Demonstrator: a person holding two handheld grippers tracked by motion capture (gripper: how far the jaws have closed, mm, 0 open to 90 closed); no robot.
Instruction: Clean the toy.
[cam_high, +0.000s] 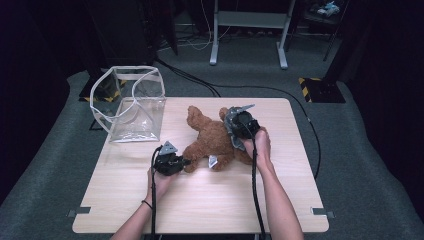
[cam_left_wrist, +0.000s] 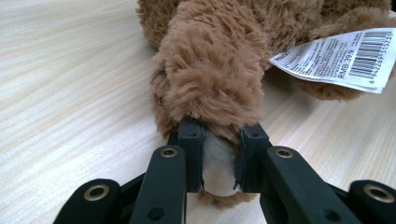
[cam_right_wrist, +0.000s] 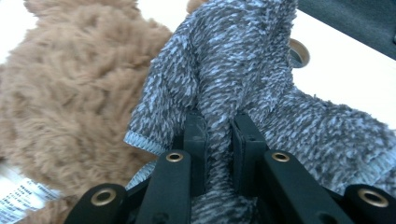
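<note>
A brown teddy bear (cam_high: 210, 140) lies in the middle of the wooden table (cam_high: 125, 200). My left gripper (cam_high: 184, 162) is shut on one of its feet (cam_left_wrist: 210, 84), with the pale sole (cam_left_wrist: 218, 163) pinched between the jaws. A white barcode tag (cam_left_wrist: 341, 58) hangs from the bear beside that foot. My right gripper (cam_high: 235, 135) is over the bear's right side, shut on a fold of its grey knitted garment (cam_right_wrist: 243, 65). Brown fur (cam_right_wrist: 70, 84) shows to the left of that garment.
A clear plastic bag with white trim (cam_high: 132, 102) stands open at the table's back left corner. Black cables (cam_high: 260, 90) run across the grey carpet behind the table. A white desk frame (cam_high: 247, 30) stands farther back.
</note>
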